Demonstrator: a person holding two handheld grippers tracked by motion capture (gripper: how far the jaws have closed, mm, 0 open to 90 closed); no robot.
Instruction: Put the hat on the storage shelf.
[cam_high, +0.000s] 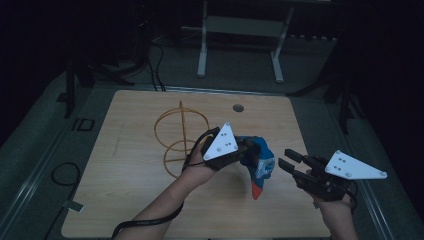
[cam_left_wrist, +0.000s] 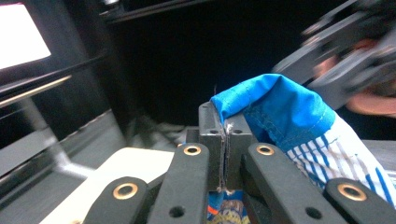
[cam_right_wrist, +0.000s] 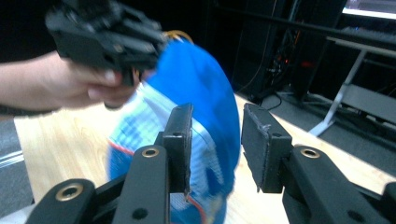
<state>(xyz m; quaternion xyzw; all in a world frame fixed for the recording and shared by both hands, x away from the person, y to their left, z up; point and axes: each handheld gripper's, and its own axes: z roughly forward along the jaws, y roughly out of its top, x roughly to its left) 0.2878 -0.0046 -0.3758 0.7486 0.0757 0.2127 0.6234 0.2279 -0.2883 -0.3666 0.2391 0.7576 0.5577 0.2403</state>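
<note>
The table (cam_high: 125, 200) lies bare along its near edge and its whole left side, so a hand can pass there freely. A wire basket (cam_high: 180, 137) stands left of centre, just beside the left gripper (cam_high: 245, 150), blocking any sweep to that side. Between the two grippers hangs a blue cloth (cam_high: 260, 165), and only a narrow gap separates it from the right gripper (cam_high: 289, 160). The far right corner of the table is open.
</note>
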